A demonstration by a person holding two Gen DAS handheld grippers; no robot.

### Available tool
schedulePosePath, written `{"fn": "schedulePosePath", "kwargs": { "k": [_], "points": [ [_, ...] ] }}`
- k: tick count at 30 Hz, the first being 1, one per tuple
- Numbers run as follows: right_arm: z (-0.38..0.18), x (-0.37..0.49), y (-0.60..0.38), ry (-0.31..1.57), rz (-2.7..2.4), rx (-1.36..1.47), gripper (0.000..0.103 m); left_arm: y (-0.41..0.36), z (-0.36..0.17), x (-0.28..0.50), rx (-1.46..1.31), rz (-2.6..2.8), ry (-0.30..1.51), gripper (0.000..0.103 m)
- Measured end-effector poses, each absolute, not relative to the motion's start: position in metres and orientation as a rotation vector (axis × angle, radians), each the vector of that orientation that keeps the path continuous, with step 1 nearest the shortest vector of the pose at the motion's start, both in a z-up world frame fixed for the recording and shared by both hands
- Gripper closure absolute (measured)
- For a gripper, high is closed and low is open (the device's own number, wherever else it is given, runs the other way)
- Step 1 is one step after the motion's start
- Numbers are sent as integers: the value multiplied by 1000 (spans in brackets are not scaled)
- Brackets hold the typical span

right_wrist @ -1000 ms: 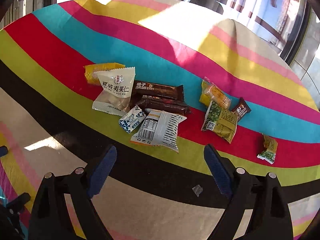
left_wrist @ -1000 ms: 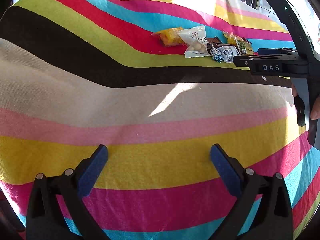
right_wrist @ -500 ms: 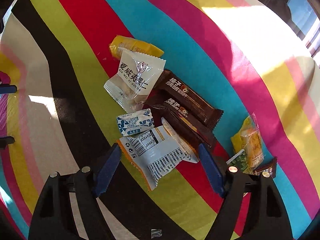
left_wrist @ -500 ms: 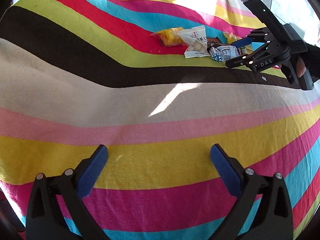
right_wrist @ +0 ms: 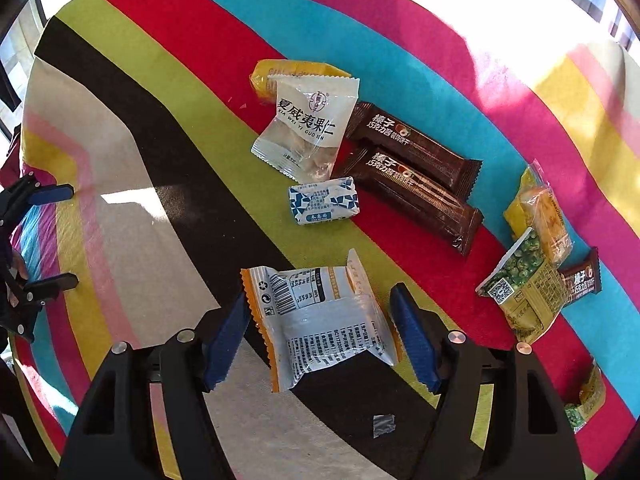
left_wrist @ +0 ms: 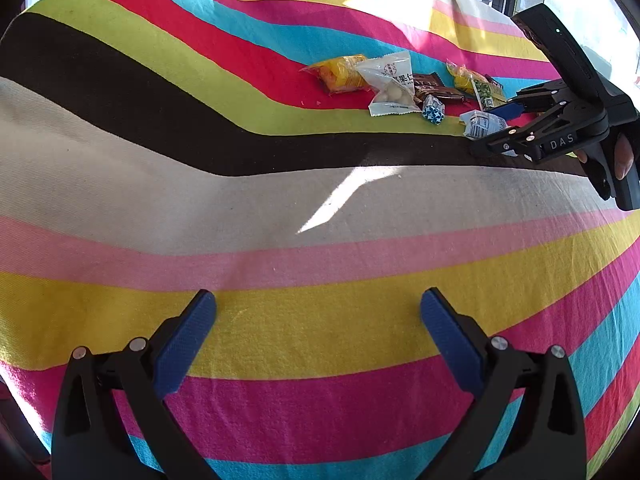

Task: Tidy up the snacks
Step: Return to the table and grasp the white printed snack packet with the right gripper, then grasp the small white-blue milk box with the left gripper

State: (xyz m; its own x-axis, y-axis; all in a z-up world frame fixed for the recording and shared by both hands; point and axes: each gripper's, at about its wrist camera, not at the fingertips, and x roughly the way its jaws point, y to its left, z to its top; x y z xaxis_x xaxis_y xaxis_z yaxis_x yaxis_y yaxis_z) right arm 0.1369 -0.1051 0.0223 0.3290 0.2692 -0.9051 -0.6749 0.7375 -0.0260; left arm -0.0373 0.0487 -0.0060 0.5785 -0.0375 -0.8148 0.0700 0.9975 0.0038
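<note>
Crinkled foil snack packet [right_wrist: 320, 316], striped woven cloth [right_wrist: 168, 216]

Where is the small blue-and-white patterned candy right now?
In the right wrist view, the blue-and-white candy lies on the lime-green stripe, just below the white nut packet and left of the two brown chocolate bars.

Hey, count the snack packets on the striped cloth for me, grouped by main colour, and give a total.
Brown chocolate bars: 3
Yellow packets: 2
Green pea packets: 2
White packets: 2
Blue-and-white candy: 1
Total: 10
</note>
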Motion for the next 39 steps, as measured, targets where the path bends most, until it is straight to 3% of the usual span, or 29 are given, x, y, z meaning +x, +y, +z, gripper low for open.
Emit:
{"fn": "schedulePosePath", "kwargs": {
  "k": [4, 5, 6, 21, 24, 27, 34, 39],
  "points": [
    [17, 127, -113, 1041, 639, -392, 35, 49, -6, -37, 37, -63, 952, 1],
    [17, 123, -115, 1026, 629, -386, 46, 49, -6, -37, 37, -63, 952, 1],
    [20, 116, -115, 1005, 620, -382, 67, 49, -6, -37, 38, -62, 952, 1],
    [16, -77, -217, 864, 96, -77, 67, 30, -3, -21, -13, -86, 972, 1],
    [7, -83, -238, 856, 71, 0, 67, -3, 2, -2, 28, -131, 954, 3],
    [10, -85, -248, 822, 61, 46, 67, -31, 6, 26, -4, -121, 965, 12],
    [4, -76, -263, 853, 94, 153, 67, -70, 14, 89, -233, 147, 924, 12],
    [3, -75, -263, 850, 124, 177, 66, -87, 5, 137, -331, 379, 999, 11]
  ]
}}
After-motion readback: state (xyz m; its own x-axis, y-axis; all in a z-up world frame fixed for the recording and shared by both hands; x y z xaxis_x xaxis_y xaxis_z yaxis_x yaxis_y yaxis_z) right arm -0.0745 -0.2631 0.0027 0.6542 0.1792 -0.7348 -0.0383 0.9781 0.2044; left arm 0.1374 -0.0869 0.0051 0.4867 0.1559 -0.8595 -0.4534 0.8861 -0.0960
